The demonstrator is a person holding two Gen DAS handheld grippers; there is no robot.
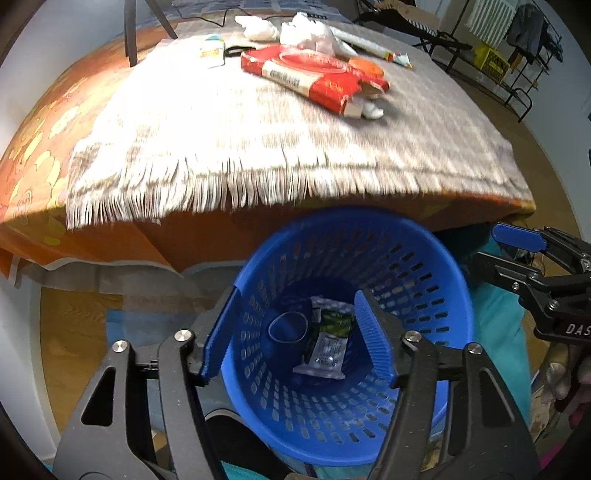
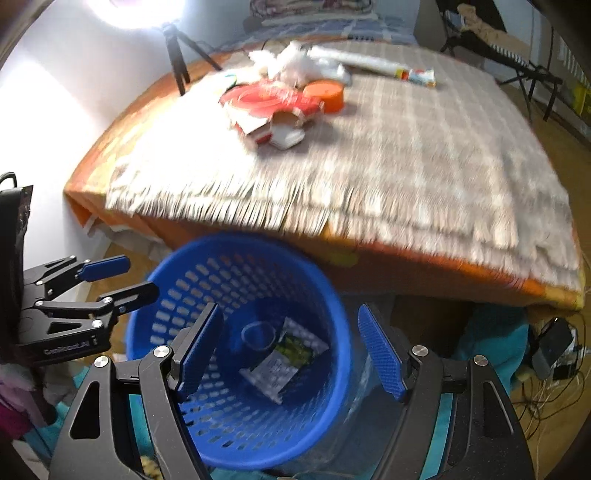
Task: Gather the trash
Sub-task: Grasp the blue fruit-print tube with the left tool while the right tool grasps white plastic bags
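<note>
A bed (image 1: 229, 122) fills the upper half of both views, spread with an orange floral cover (image 1: 40, 155) and, on top of that, a grey-and-white checked blanket (image 2: 424, 140) whose fringe hangs over the near edge. The floor (image 1: 70, 332) is light wood. A plain white wall (image 2: 74, 85) runs along the far left side, washed by a bright light (image 2: 147, 11) — it sits on a black tripod (image 2: 177, 55) beside the bed. Across the room, right of the bed, stands a dark metal rack (image 1: 517, 74) hung with clothes. Cables and a small black device (image 2: 557, 350) lie on the floor at the right.
</note>
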